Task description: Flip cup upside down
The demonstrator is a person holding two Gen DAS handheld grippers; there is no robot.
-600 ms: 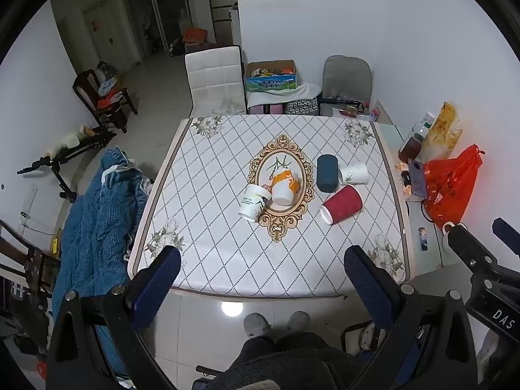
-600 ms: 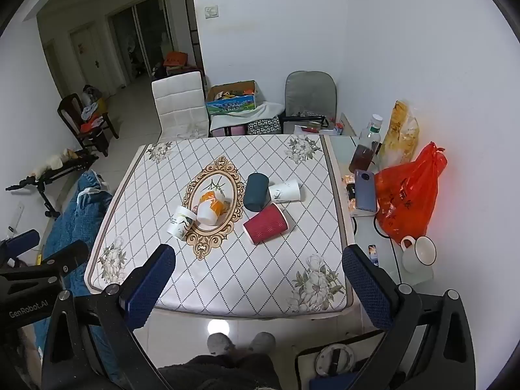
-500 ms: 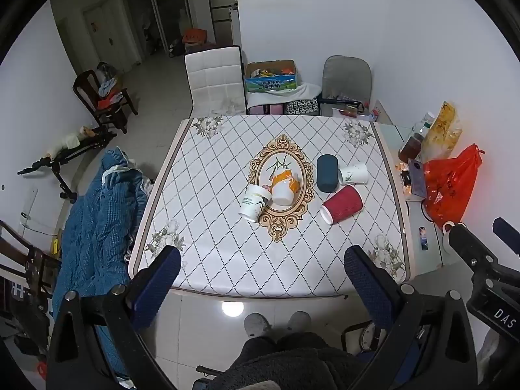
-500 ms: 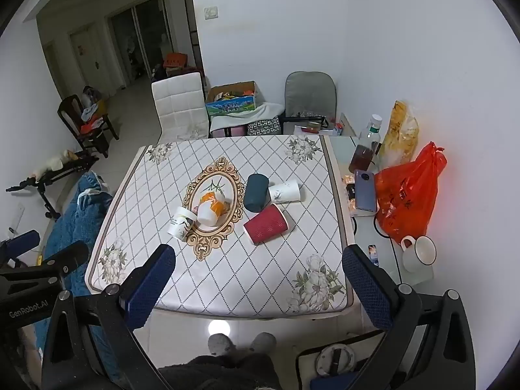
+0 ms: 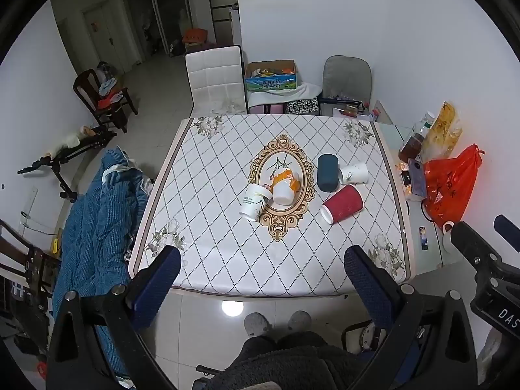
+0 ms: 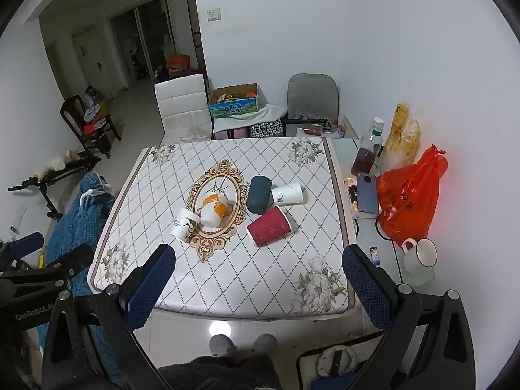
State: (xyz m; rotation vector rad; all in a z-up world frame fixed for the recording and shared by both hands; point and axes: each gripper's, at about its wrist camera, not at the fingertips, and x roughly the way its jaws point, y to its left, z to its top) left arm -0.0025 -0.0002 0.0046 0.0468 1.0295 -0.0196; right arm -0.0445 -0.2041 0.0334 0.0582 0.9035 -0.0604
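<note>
Five paper cups lie tipped on their sides on the quilted diamond-pattern surface (image 5: 227, 260), none yet inverted: red cup (image 5: 342, 203) at 3 o'clock of the gold medallion (image 5: 282, 188), dark teal cup (image 5: 327, 173) and white cup (image 5: 353, 173) at 2 o'clock, orange-and-white cup (image 5: 285, 187) inside it, printed white cup (image 5: 253, 198) at its 8 o'clock edge. Left gripper (image 5: 260, 276) and right gripper (image 6: 258, 274) hover short of the near edge, fingers (image 6: 152, 279) spread wide and empty, likely poised to approach. Room: white chair (image 5: 214, 81) at 12 o'clock, orange bag (image 5: 450, 185) at 3 o'clock, blue blanket (image 5: 94, 227) at 9 o'clock.

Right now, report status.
Left gripper open, right gripper open, both short of the table. Five cups on their sides, red cup nearest. Nothing blocking.
</note>
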